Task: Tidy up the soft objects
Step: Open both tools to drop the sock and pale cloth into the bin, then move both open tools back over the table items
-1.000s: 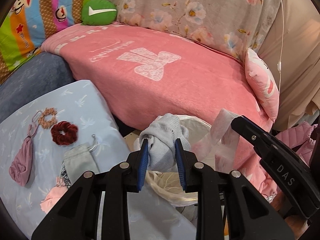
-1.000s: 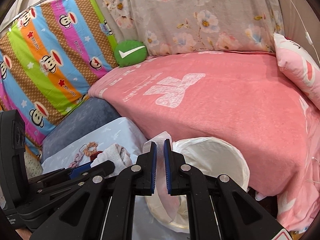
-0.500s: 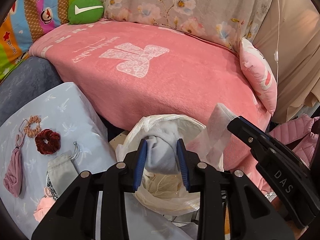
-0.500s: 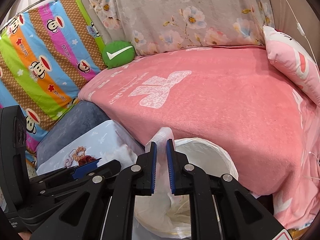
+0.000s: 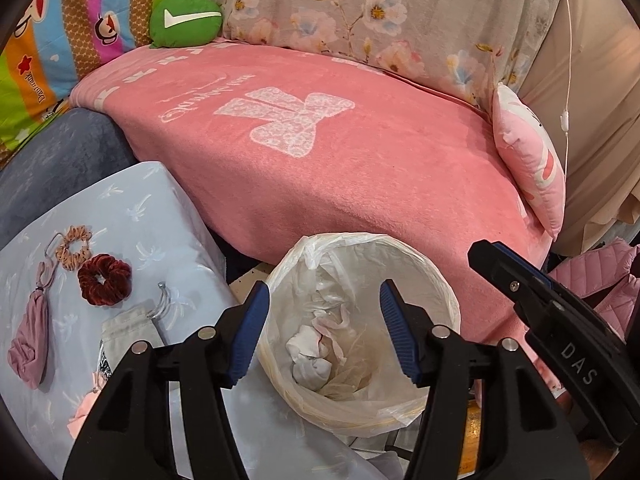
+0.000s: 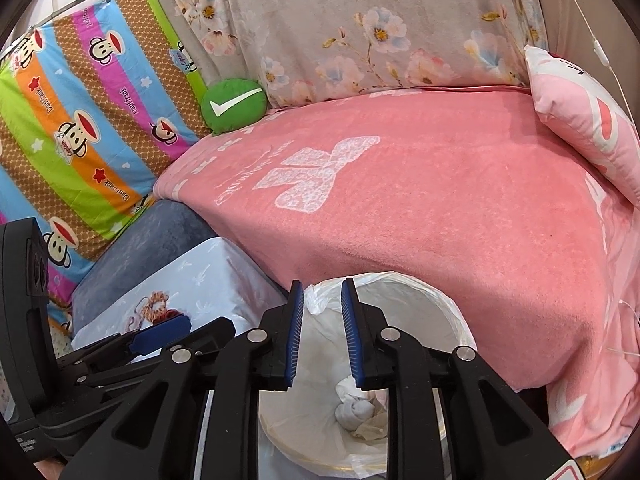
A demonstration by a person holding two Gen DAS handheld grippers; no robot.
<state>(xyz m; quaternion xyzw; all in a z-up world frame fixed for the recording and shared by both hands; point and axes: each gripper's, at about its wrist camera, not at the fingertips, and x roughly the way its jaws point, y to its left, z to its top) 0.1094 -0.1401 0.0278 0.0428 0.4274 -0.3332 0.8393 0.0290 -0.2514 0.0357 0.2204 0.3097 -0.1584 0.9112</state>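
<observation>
Left gripper [image 5: 322, 332] gapes wide above the lined bin [image 5: 436, 276]; a balled sock [image 5: 310, 354] lies inside (right gripper [image 6: 322, 334] narrowly parted, empty).

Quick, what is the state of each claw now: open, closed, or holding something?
Left claw: open, holding nothing, above the lined bin.
Right claw: open, holding nothing, above the same bin.

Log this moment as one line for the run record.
left gripper: open, empty | right gripper: open, empty | white sock bundle: in lined bin | scrunchies, pouches: on blue cloth
</observation>
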